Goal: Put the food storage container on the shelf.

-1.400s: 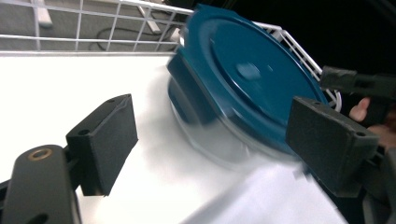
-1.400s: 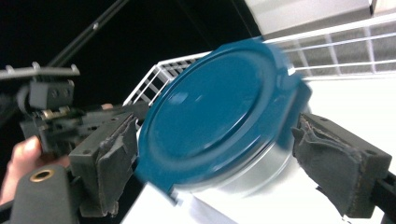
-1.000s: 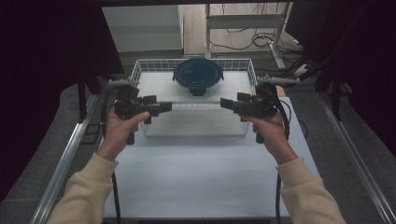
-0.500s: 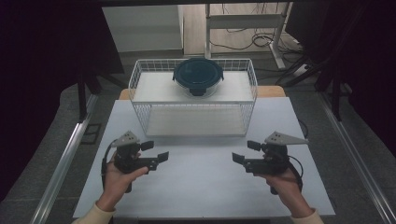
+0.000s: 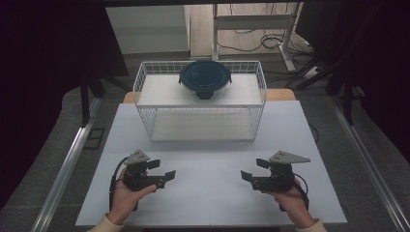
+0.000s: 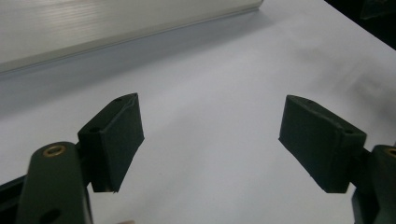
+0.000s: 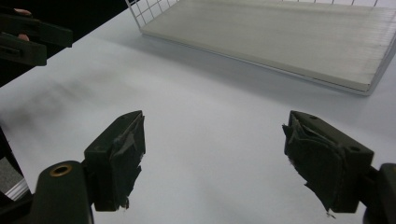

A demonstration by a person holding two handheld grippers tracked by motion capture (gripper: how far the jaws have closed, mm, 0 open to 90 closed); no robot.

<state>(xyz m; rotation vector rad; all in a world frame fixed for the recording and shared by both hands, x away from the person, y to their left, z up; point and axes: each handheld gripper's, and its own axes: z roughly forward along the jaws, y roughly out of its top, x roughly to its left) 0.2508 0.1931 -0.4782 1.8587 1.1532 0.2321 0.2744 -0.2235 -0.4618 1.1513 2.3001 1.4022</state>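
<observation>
A round glass container with a dark blue clip lid (image 5: 205,77) stands on the top shelf of a white wire rack (image 5: 145,108) at the back of the white table (image 5: 208,159). My left gripper (image 5: 162,169) hovers low over the table's near left part, open and empty. My right gripper (image 5: 254,169) mirrors it at the near right, also open and empty. The two point toward each other, well short of the rack. In the left gripper view the jaws (image 6: 210,135) stand wide over bare table. The right gripper (image 7: 215,154) spreads just as wide in its own view.
The rack's pale bottom board (image 7: 280,32) lies ahead of the right gripper, and the left gripper (image 7: 28,32) shows at the top left of that view. Metal rails (image 5: 67,164) run along both table sides. A desk frame and cables (image 5: 270,34) sit beyond the table.
Both grippers have pulled back from the rack's front, where they were raised a second ago, to the table's near edge. They stay open. The container has not moved.
</observation>
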